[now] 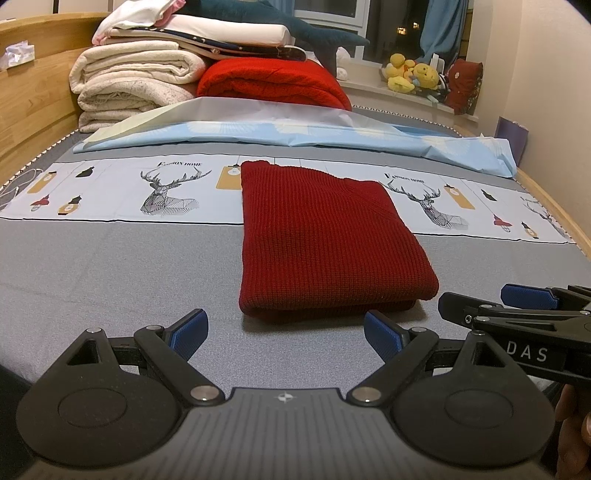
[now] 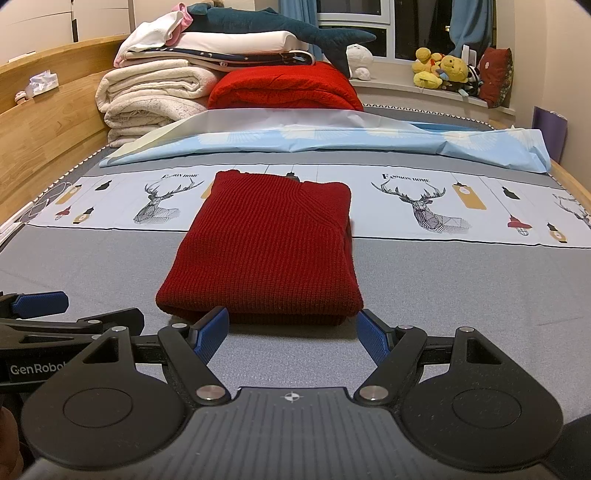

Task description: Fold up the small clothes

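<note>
A dark red knitted sweater [image 1: 321, 236] lies folded into a neat rectangle on the grey bed sheet [image 1: 122, 266]; it also shows in the right wrist view [image 2: 273, 247]. My left gripper [image 1: 284, 334] is open and empty, just short of the sweater's near edge and a little to its left. My right gripper [image 2: 293, 332] is open and empty, its blue pads [image 2: 212, 332] flanking the sweater's near edge without touching it. The right gripper also shows at the right of the left wrist view [image 1: 517, 306], and the left gripper at the left of the right wrist view [image 2: 48, 310].
A light blue duvet cover [image 1: 295, 136] lies across the bed behind the sweater. Folded white blankets [image 1: 133, 81], a red blanket [image 1: 273, 81] and a plush shark [image 1: 280, 22] are stacked at the head. A wooden bed frame [image 1: 33, 107] runs along the left. Plush toys [image 1: 413, 75] sit on the windowsill.
</note>
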Available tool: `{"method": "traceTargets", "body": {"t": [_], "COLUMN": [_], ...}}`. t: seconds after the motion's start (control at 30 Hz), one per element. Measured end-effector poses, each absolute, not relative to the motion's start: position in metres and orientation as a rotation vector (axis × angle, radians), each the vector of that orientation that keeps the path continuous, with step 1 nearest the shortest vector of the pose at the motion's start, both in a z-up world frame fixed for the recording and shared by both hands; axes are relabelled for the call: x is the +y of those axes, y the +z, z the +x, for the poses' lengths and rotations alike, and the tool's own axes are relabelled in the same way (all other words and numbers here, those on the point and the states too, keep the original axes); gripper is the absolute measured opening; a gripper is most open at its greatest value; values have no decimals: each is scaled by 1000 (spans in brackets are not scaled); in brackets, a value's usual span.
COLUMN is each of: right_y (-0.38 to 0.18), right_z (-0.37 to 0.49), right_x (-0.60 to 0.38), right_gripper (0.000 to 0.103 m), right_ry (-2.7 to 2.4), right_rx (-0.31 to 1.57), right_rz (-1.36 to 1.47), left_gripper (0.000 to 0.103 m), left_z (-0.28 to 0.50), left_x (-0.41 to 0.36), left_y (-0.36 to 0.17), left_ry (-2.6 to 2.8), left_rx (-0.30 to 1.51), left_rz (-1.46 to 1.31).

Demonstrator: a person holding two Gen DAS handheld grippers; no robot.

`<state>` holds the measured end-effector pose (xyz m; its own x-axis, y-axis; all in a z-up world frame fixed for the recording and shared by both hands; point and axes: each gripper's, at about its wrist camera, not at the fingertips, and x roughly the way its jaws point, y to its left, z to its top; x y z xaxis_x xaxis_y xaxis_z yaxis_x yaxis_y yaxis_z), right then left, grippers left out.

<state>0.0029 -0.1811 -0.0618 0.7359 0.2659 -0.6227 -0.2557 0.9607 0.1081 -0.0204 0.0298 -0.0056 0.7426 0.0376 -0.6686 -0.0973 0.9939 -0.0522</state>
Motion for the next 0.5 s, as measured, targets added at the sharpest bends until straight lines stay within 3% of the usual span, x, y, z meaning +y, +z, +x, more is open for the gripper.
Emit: {"method": "traceTargets", "body": {"t": [0.5], "right_y": [-62], "right_z": [3], "right_x": [-181], "right_gripper": [77], "right_ry": [286], "right_rx": [687], "right_rz": [17], "left_gripper": [94], "left_z": [-20], "left_x": [30], "left_y": [-8], "left_ry": [72], "left_rx": [733], "left_rz": [-91]}}
